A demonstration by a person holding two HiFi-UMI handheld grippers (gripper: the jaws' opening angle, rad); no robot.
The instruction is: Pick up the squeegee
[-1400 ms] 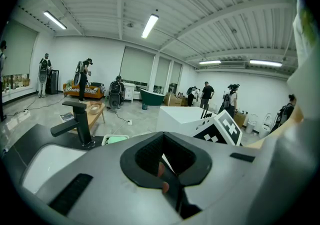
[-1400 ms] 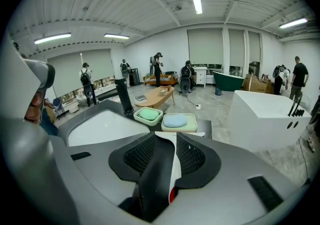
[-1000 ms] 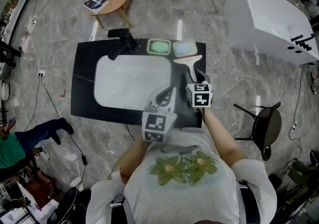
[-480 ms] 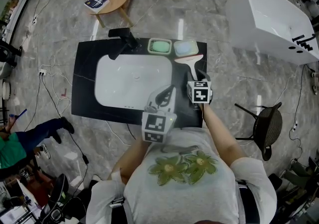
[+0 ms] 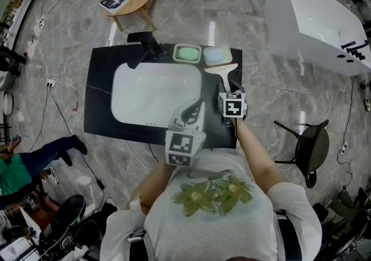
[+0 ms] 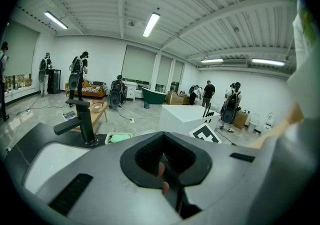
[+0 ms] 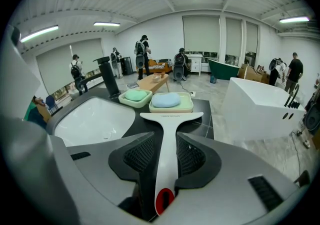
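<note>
My right tongs point(image 7: 165, 145) clench the white squeegee point(image 7: 171, 116) by its handle at lower centre of the frame, its blade over the black tabletop point(image 7: 202, 106) near the blue soap dish point(image 7: 171, 102), while my left tongs point(image 6: 167, 171) are clenched together, empty.

1. Squeegee point(image 7: 167, 144): white, with a red handle end.
2. Countertop point(image 5: 98, 97): black. Basin point(image 5: 153, 94): white. Faucet point(image 5: 145, 42): black.
3. Soap dishes point(image 7: 172, 108): pale green, holding a green soap point(image 7: 136, 95) and a light blue soap point(image 7: 166, 100).
4. Floor point(image 5: 255, 39): grey, marbled.
5. Shirt point(image 5: 214, 219): grey, green flower print.
</note>
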